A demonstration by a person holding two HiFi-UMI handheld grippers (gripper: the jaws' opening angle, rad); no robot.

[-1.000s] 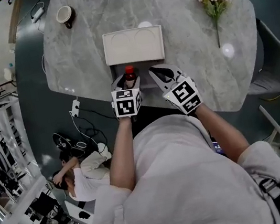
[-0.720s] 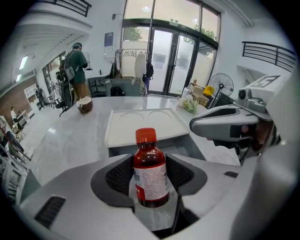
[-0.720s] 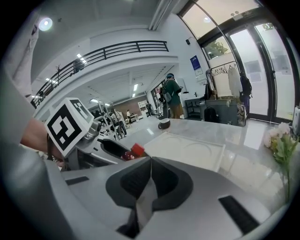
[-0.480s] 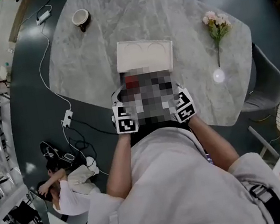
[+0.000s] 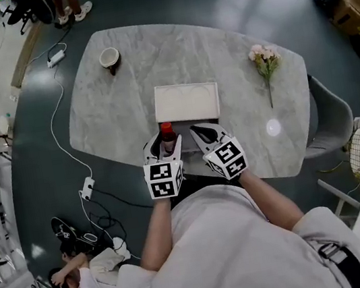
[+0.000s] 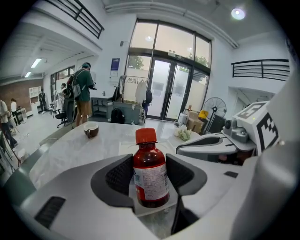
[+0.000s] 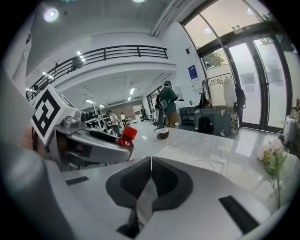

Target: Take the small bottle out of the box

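Marble desk [image 5: 113, 110], busy hall behind. Your left tongs [image 6: 149, 174] are clamped on the bottle [image 5: 167, 135]. It's upright, just near of the box [image 5: 187, 102], at its near-left corner. Right tongs [image 7: 151, 180] are closed on nothing. Hold it vertical and set it down clear of the box before releasing. Bottle: dark red, red cap, white label, probably slick.
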